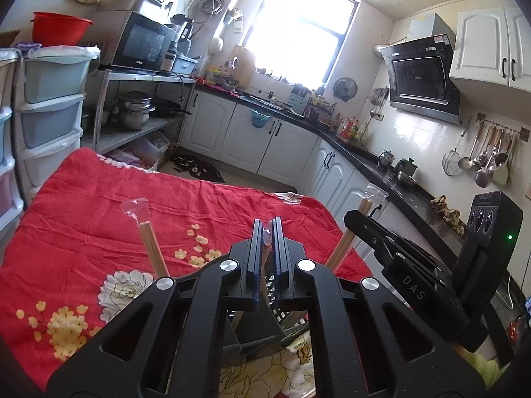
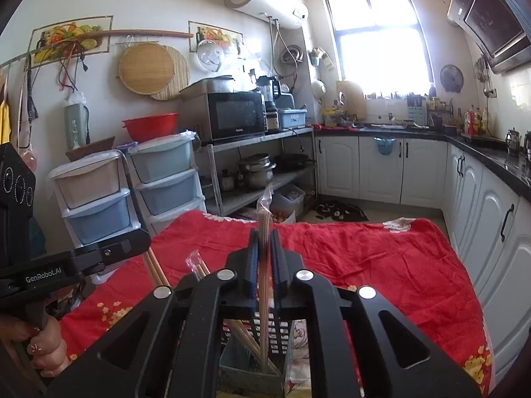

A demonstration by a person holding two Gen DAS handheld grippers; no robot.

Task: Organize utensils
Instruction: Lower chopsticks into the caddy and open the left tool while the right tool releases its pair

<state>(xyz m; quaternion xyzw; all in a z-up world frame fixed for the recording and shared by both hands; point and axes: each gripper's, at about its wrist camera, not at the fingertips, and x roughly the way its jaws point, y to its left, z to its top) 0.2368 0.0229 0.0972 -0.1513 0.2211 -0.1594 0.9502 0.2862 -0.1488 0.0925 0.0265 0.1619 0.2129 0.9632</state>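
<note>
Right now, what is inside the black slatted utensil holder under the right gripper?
Wrapped wooden chopsticks stand inside the black utensil holder, one pair passing between the right gripper fingers; others lean left. The holder's bottom and lower chopstick ends are hidden by the gripper body.

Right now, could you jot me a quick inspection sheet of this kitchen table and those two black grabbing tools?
Surface: red floral cloth over the table.
Job's things: wrapped chopsticks standing in a dark slotted holder.
Clutter: nothing seen on the cloth.
Grippers: left gripper shut on clear wrapping; right gripper shut on the wrapped chopsticks.
Cables: cords hanging on the wall.
Surroundings: microwave, red basin, plastic drawers, white cabinets.
</note>
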